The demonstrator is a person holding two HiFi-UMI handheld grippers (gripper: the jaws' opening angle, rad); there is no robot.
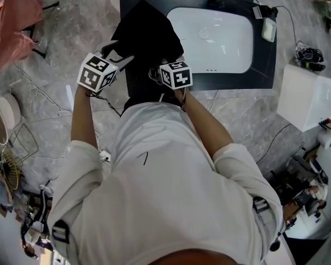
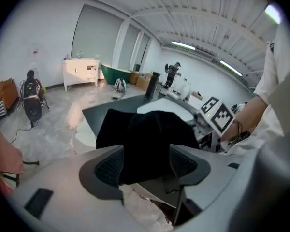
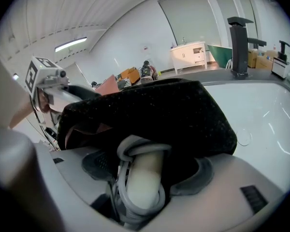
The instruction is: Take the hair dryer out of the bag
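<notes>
Handle of the hair dryer (image 3: 142,175), wound in grey cord, pokes from the black bag (image 3: 150,110) between the right gripper's (image 3: 152,167) spread jaws; the pads show no clear press. The left gripper (image 2: 146,161), jaws wide and empty, faces the bag. Beyond, a white basin (image 1: 215,40) sits in a dark counter (image 1: 265,65).

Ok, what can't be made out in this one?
1. Hair dryer: in the right gripper view only its cord-wrapped handle shows; the black bag covers the rest.
2. Head view: the right gripper's marker cube and the bag hide most of it.
3. Left gripper view: the bag blocks it.
</notes>
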